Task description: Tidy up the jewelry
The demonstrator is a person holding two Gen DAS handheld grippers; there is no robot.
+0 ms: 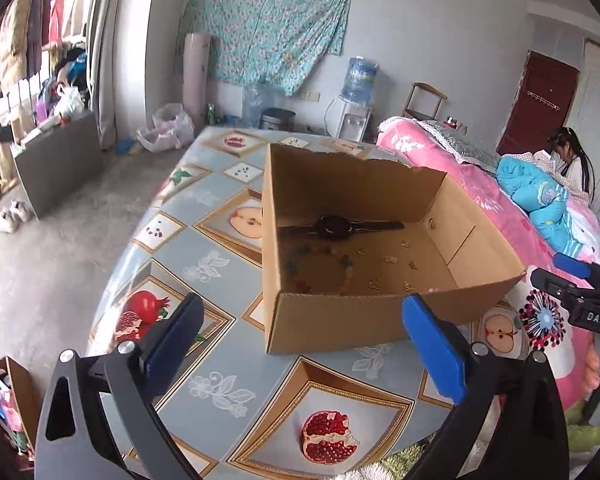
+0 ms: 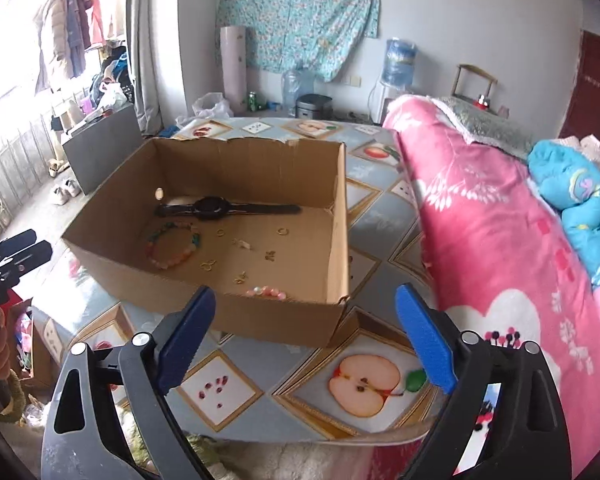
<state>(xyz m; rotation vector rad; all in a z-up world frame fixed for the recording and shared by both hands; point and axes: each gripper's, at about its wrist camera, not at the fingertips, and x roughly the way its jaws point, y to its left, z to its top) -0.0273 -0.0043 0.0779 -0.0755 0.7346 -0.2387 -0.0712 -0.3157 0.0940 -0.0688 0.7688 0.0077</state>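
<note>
An open cardboard box (image 1: 340, 322) (image 2: 260, 322) stands on the fruit-patterned table (image 1: 228, 392) (image 2: 236, 392). On its floor lie a black wristwatch (image 1: 336, 226) (image 2: 220, 209), a multicoloured bead bracelet (image 2: 172, 245) (image 1: 320, 268), a pink bead bracelet (image 2: 266, 292) and several small gold rings and earrings (image 2: 244, 246) (image 1: 388, 260). My left gripper (image 1: 304, 334) hangs open in front of the box's near wall, nothing between its blue pads (image 1: 432, 352). My right gripper (image 2: 306, 334) is likewise open and empty before the box. The right gripper (image 1: 580, 296) also shows at the left wrist view's right edge.
A bed with a pink floral quilt (image 2: 500, 240) (image 1: 480, 192) borders the table's right side, where a person (image 1: 572, 160) sits. A grey cabinet (image 1: 60, 160), shoes (image 1: 14, 216) and a water dispenser (image 1: 356, 96) stand farther back. A small carton (image 1: 12, 396) sits on the floor at left.
</note>
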